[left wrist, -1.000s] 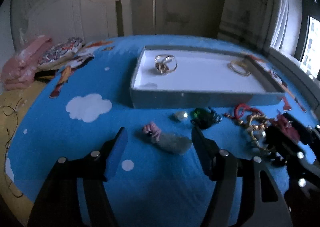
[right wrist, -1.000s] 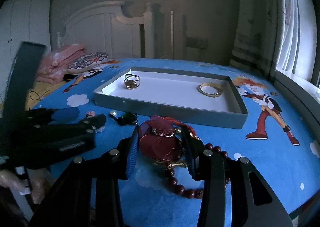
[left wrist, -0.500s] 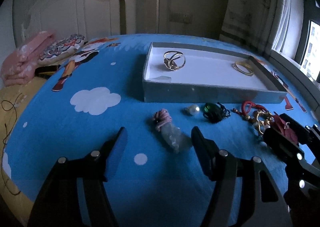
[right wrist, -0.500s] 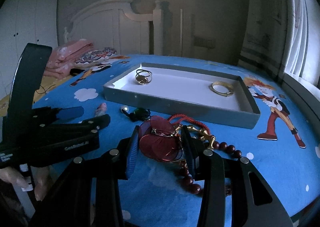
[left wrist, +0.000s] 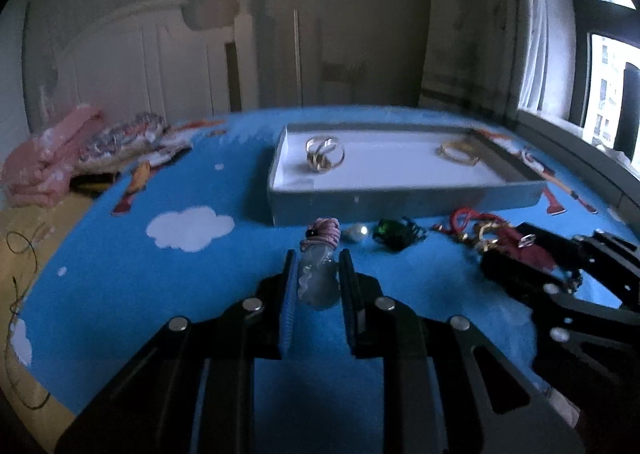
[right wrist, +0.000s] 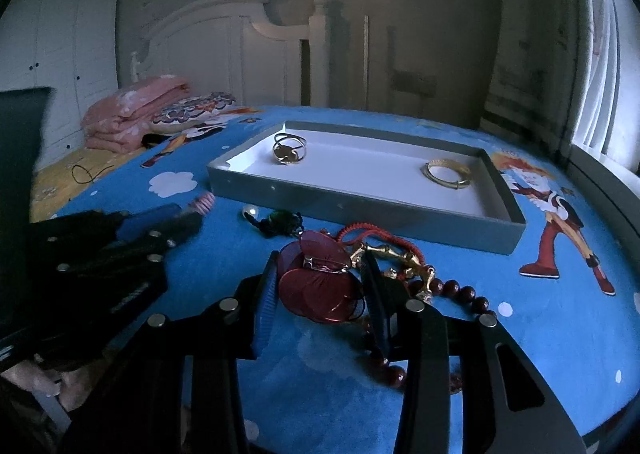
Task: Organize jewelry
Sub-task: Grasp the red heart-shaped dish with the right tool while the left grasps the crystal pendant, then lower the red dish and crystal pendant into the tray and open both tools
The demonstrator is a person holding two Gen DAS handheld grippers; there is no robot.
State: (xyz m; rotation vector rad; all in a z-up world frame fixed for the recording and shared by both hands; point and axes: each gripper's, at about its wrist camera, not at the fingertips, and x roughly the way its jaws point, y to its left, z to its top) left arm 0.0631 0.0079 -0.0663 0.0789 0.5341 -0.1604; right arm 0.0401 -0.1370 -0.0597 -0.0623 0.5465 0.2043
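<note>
So the left gripper (left wrist: 319,283) is closing in on a pale translucent pendant (left wrist: 317,282) with a pink cord (left wrist: 325,235) bunched at its far end. The pendant sits right between the blue pads, and it looks like they're touching its sides, though the shot is a bit blurry so I wouldn't swear to it. It's lying on the blue cartoon bedspread (left wrist: 192,278), just in front of the grey tray (left wrist: 404,200).

The right gripper (right wrist: 320,296) is part-way closed, with a red disc ornament (right wrist: 320,286) pinched between its pads. A red bead strand (right wrist: 460,292) and gold pieces (right wrist: 396,258) trail off beside it.

Inside the tray there's a gold ring cluster (right wrist: 289,149) at the left end and a gold bangle (right wrist: 446,173) at the right. A pearl (left wrist: 357,232) and a green gem piece (left wrist: 394,232) sit on the bedspread next to the pendant.
</note>
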